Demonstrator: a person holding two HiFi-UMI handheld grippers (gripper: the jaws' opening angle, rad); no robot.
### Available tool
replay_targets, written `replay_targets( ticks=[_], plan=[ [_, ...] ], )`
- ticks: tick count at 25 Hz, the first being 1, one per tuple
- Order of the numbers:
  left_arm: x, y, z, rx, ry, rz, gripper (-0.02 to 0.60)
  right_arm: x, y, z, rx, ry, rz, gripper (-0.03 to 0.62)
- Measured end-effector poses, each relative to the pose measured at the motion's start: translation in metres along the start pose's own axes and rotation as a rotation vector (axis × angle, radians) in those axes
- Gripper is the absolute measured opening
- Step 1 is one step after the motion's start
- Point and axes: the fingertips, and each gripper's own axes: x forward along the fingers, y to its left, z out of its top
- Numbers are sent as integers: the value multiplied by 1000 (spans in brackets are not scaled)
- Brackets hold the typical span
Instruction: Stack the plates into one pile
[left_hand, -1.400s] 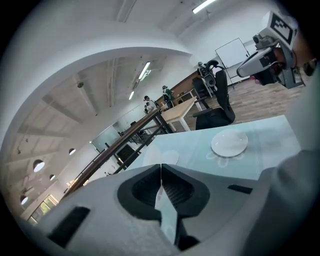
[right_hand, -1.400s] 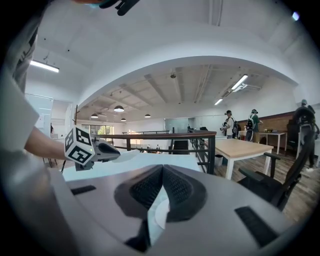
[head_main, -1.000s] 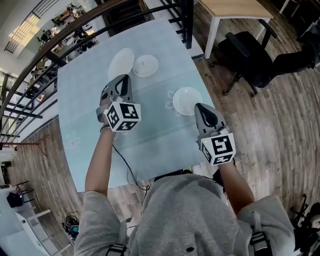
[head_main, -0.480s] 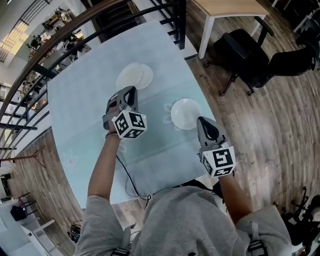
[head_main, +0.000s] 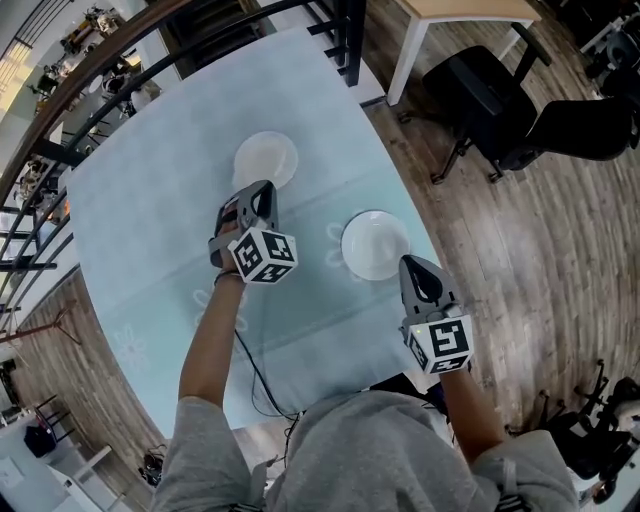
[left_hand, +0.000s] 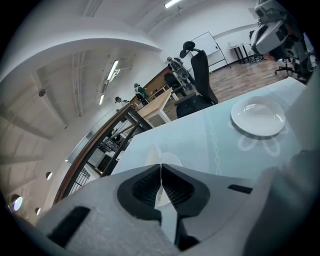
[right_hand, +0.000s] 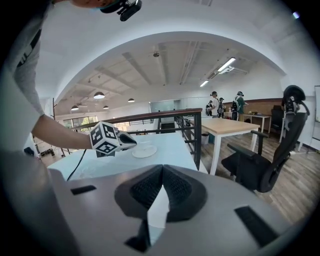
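Observation:
On the pale blue tablecloth (head_main: 150, 230) two white plates lie together as one pile (head_main: 265, 160) at the far middle. My left gripper (head_main: 262, 188) is shut on the near rim of the upper plate (left_hand: 167, 159); the jaws hide most of it in the left gripper view. In the right gripper view the pile (right_hand: 145, 150) lies flat at the left gripper's (right_hand: 127, 141) tip. A single white plate (head_main: 375, 245) (left_hand: 258, 116) sits to the right. My right gripper (head_main: 410, 262) (right_hand: 161, 167) hovers just off that plate's near right edge, shut on nothing.
A black railing (head_main: 200, 40) runs past the table's far side. A wooden table (head_main: 470, 10) and black office chairs (head_main: 480, 95) stand on the wood floor to the right. A black cable (head_main: 250, 360) trails from the left arm over the near edge.
The left gripper sank and carried its tilted plate over the second far plate; the two now read as one pile. The right gripper came down a little beside the single plate.

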Motion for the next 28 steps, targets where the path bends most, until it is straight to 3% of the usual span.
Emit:
replay_targets(
  ticks=[11,19,21,28],
  plan=[
    [34,-32,-16,1,-1,-80,25,5,5,-20,7,65,-15,26],
    [40,-46,-38,-36,85,-172,26,-3,13,-16,-5,70,-26,26],
    [42,-40,-39,-58,93,-174,84,-4,12,-10,-17,54,-21,26],
    [20,-34,-20,-198,79,-112,127,-29,-9,-6,-58,33,7,26]
  ],
)
